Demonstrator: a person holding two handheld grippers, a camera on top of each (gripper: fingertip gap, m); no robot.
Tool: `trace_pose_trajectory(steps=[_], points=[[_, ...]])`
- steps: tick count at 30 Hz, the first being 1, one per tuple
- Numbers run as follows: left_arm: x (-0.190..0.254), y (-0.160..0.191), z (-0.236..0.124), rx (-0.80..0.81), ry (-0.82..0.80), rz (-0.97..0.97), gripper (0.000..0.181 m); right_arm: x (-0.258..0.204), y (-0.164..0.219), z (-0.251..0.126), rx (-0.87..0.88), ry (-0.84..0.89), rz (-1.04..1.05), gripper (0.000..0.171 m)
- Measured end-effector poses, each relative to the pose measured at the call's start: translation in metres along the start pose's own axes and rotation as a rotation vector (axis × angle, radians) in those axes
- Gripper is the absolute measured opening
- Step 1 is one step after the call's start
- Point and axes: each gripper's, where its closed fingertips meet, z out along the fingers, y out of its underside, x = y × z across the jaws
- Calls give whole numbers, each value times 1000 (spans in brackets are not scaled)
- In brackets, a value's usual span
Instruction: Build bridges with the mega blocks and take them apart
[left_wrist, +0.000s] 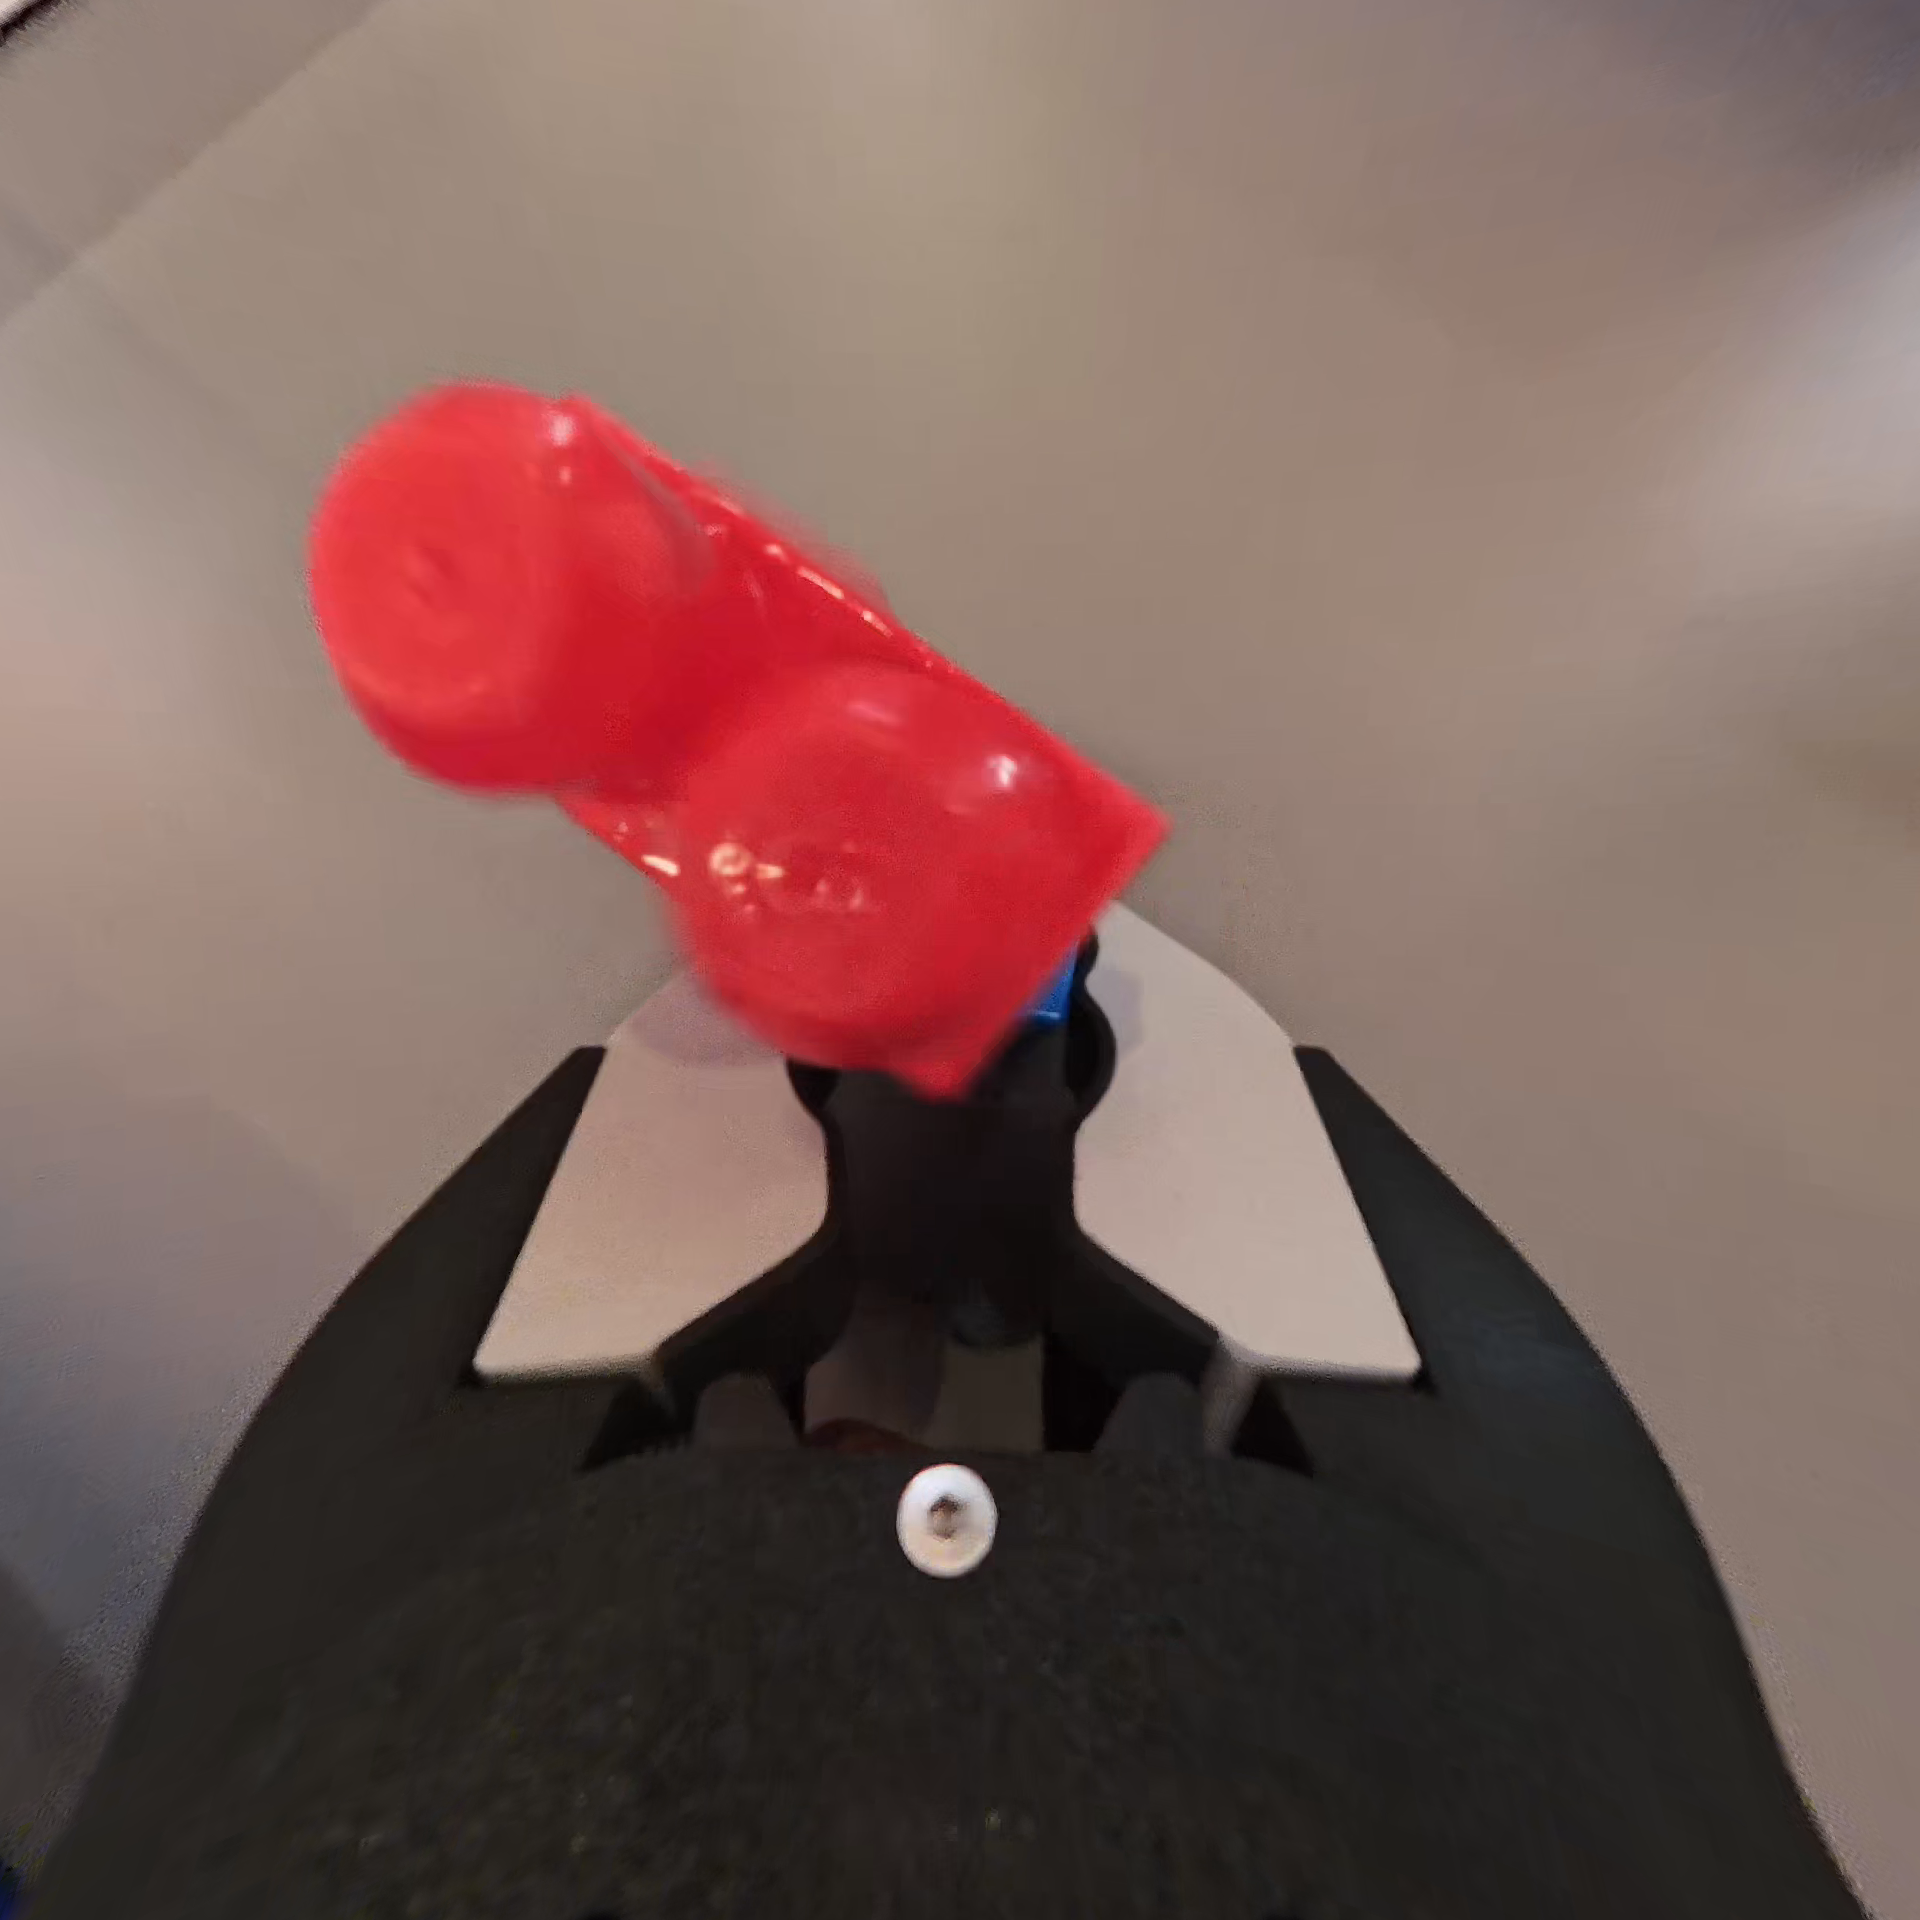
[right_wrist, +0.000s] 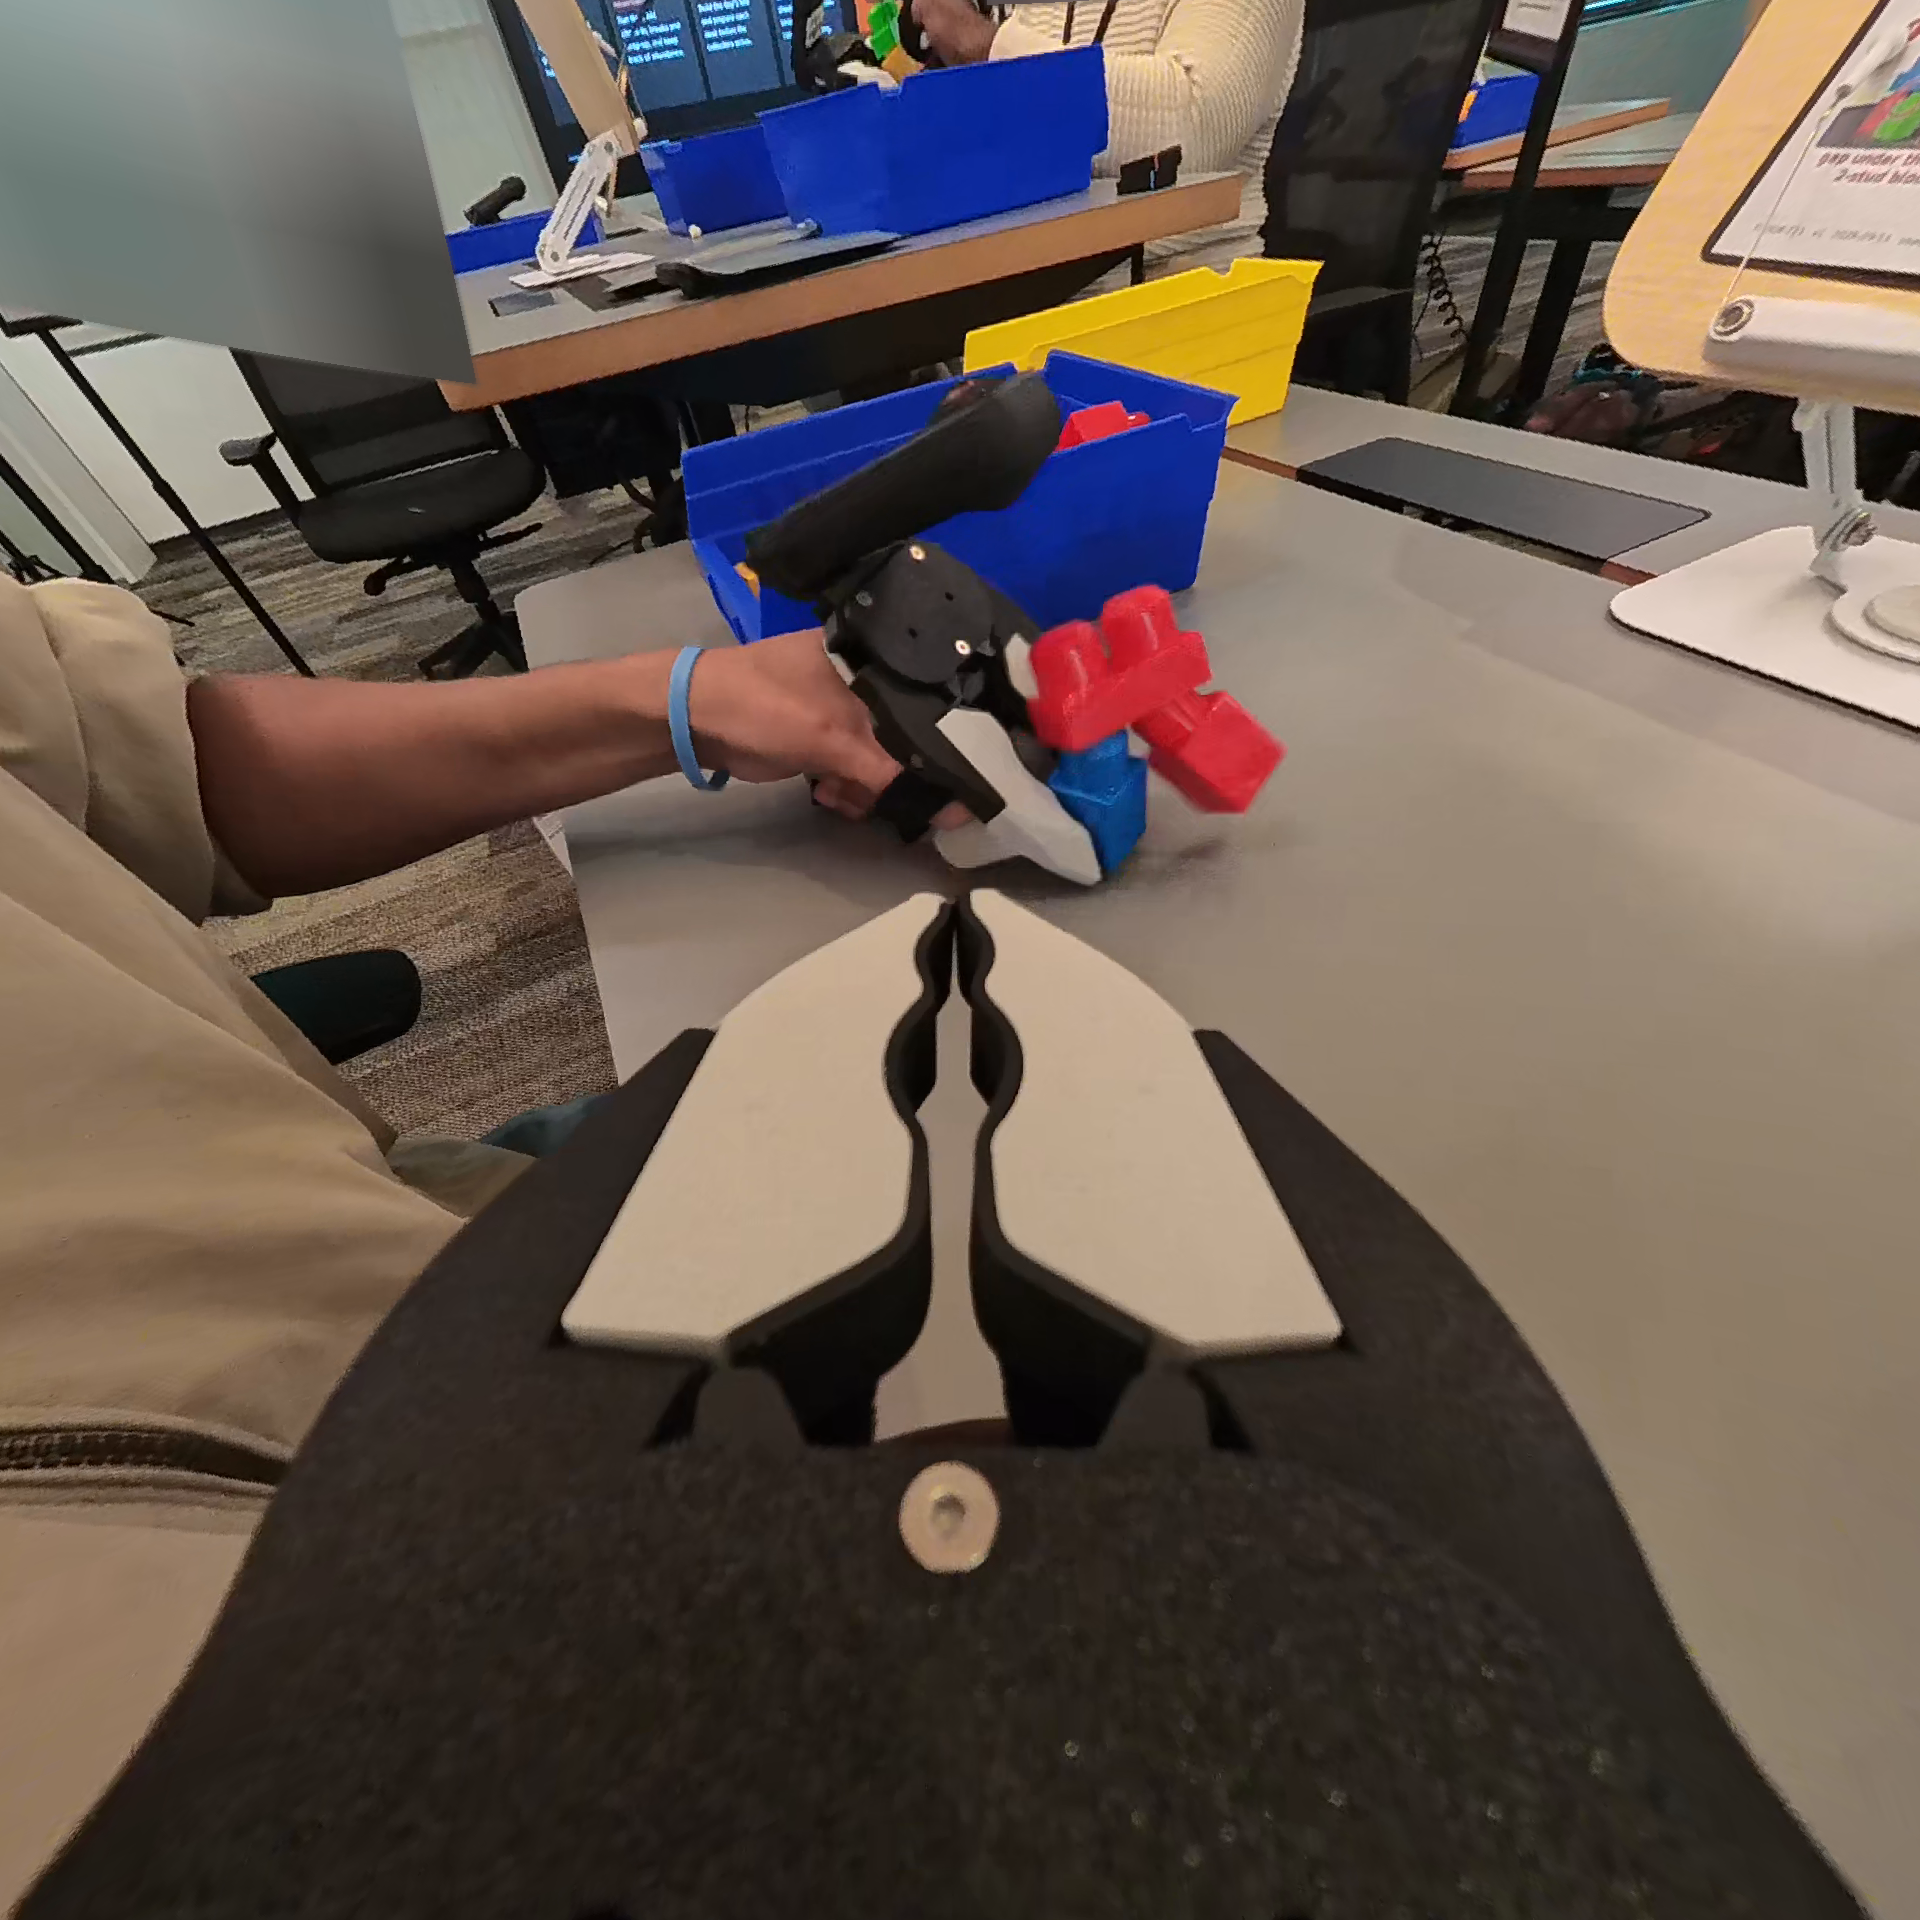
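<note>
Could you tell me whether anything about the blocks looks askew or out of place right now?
Yes: the block assembly is tilted off the table, gripped at its blue block by the left gripper, with a red block jutting out crookedly.

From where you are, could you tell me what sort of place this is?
Probably an office-style workroom set up for block-building recordings: grey desks, blue parts bins with blocks, office chairs on carpet, and monitors at the back.

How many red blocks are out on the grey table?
2, joined with a blue block held in the left tongs: upper red block, lower red block. More red sits inside the blue bin.
</note>
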Motion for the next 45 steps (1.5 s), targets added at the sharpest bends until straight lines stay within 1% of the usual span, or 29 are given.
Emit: trace_pose_trajectory(steps=[1, 3, 4, 15, 18, 20, 23, 26, 27, 31, 34, 37, 38, 41, 45], points=[[-1, 0, 0, 3, -11, 13, 41, 1, 0, 0, 0, 1, 1, 0], [1, 2, -1, -10, -9, 16, 54, 2, 1, -1, -2, 3, 5, 0], [2, 3, -1, -12, 1, 11, 50, 3, 1, -1, -3, 5, 8, 0], [4, 8, -4, -21, 4, -3, 52, 12, 2, -4, 6, 18, 25, 0], [6, 12, -8, -29, -2, -17, 60, 18, 5, -6, -5, 51, 29, 0], [8, 12, -13, -10, -15, -40, 64, 32, 11, -8, -19, 121, 44, 0], [9, 13, -26, 17, -71, -74, 68, 64, 24, -16, -58, 297, 71, 10], [13, 3, -45, 103, -150, -96, 72, 88, 35, -25, -51, 417, 114, 32], [14, -1, -53, 144, -184, -109, 72, 94, 37, -27, -33, 444, 123, 40], [32, -17, -90, 371, -276, -218, 72, 107, 38, -38, 44, 530, 103, 62], [50, -11, -99, 437, -303, -299, 76, 111, 34, -46, 62, 576, 48, 66], [65, -3, -96, 447, -321, -315, 85, 112, 34, -51, 69, 603, 22, 69], [68, -1, -95, 440, -330, -304, 87, 112, 34, -51, 69, 603, 23, 69], [72, -3, -97, 438, -375, -235, 85, 111, 39, -50, 66, 592, 37, 68], [76, -7, -98, 426, -382, -176, 86, 109, 45, -47, 60, 581, 54, 67]])
